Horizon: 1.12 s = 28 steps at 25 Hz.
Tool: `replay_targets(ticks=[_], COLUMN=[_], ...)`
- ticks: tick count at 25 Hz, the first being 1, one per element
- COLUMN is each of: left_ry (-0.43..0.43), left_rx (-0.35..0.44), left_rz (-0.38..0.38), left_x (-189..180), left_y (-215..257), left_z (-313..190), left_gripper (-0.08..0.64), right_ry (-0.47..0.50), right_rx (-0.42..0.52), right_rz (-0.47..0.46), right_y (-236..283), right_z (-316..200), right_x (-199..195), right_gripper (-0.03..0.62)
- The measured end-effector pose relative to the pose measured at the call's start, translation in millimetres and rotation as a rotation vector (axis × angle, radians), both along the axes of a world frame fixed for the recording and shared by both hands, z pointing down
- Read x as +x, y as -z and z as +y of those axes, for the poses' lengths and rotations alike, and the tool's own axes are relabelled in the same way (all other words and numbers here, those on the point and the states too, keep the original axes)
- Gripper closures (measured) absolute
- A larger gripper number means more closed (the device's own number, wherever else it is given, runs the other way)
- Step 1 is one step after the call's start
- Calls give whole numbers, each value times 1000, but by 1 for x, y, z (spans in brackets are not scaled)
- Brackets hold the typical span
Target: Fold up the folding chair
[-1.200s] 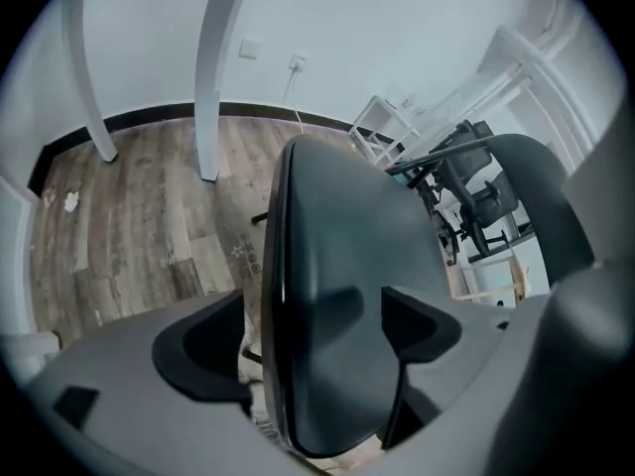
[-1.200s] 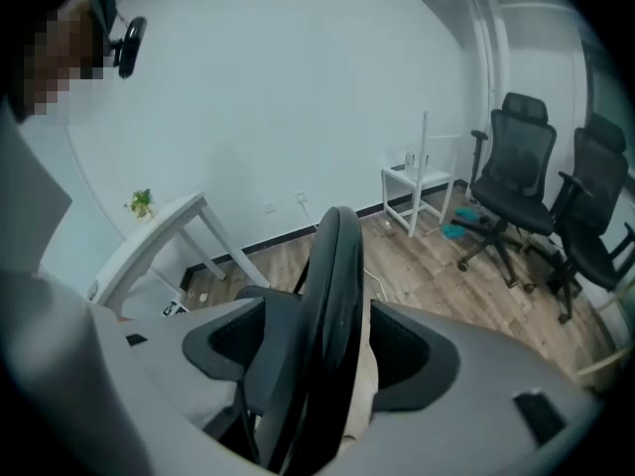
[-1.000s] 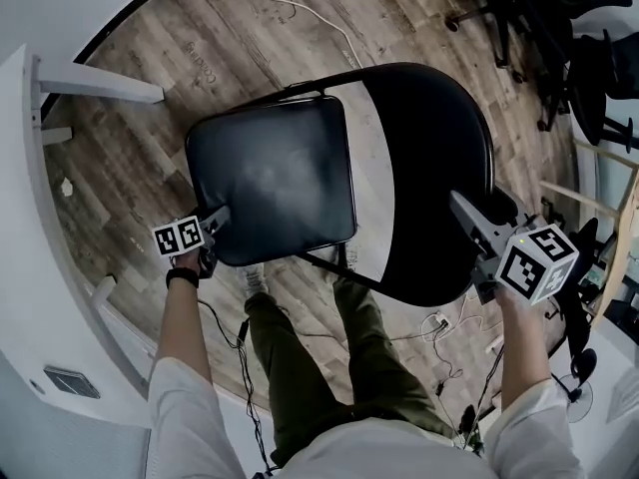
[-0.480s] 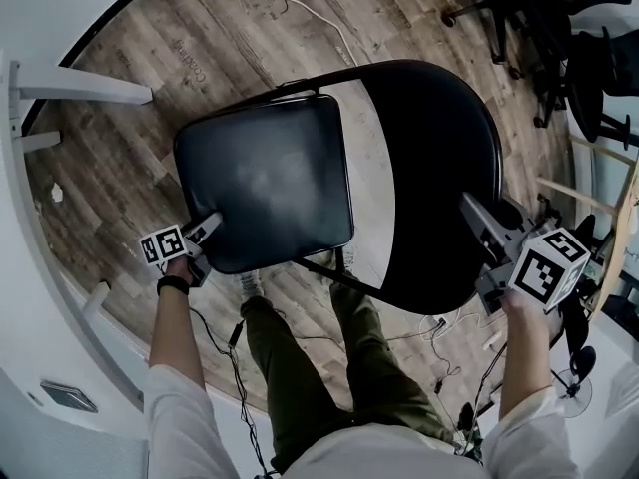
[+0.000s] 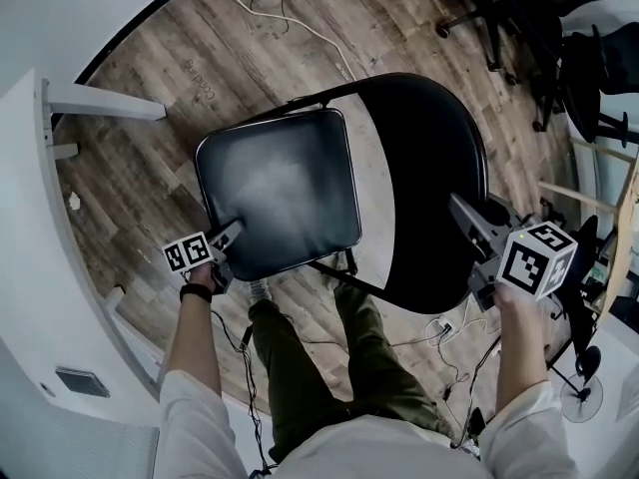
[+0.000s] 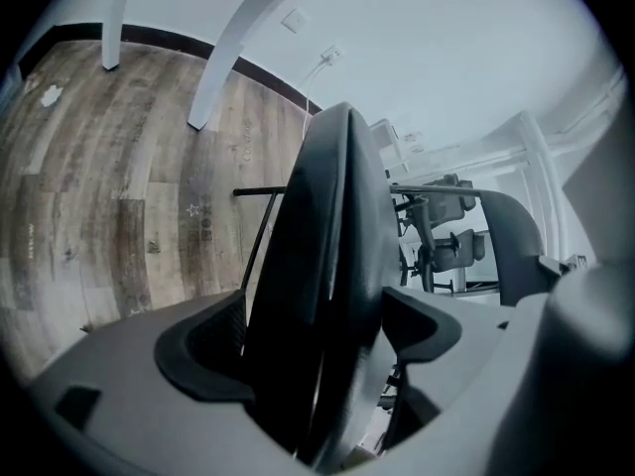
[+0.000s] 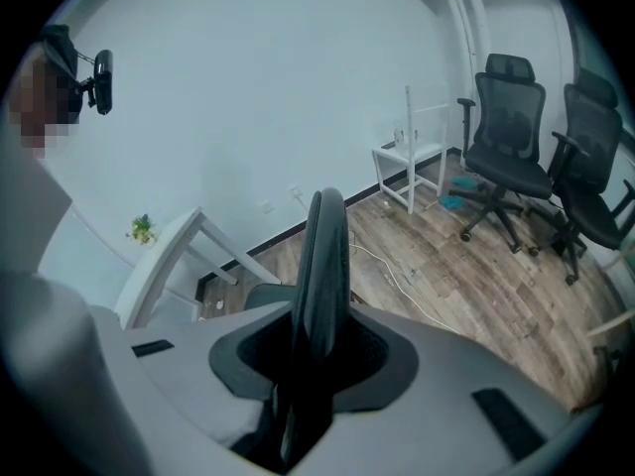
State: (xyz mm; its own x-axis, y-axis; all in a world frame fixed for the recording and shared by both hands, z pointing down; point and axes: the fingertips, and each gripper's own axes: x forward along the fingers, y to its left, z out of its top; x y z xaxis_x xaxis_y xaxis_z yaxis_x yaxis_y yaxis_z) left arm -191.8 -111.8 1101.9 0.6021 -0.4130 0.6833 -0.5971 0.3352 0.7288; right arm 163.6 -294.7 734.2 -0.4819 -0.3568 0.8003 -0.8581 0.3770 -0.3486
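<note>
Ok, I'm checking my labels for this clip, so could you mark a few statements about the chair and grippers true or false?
1. The left gripper has the seat edge between its jaws. True.
2. The right gripper holds nothing. False: the backrest edge is between its jaws, which are closing on it.
3. The floor is carpeted. False: it is wood planks.
4. Office chairs stand in the room. True.

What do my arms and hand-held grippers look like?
The left hand-held gripper and right hand-held gripper are grey, each bearing a white cube of black square markers. Sleeves are white; a black wristband circles the left wrist. The right's jaws are closing around the backrest.
</note>
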Motion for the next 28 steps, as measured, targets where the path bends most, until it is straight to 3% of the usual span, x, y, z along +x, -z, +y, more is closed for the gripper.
replay_targets(ticks=[5, 16, 28], left_ry=[-36, -30, -90], left_rx=[2, -15, 1], left_rz=[-40, -104, -193], left_x=[30, 96, 192], left_y=[41, 123, 209], left_z=[-6, -22, -47], left_gripper=[135, 135, 135], right_ry=[7, 9, 13], right_rx=[2, -27, -52], right_rz=[-6, -12, -33], right_y=[22, 59, 103], right_z=[-3, -8, -15], right_x=[13, 48, 80], right_gripper=[488, 497, 511])
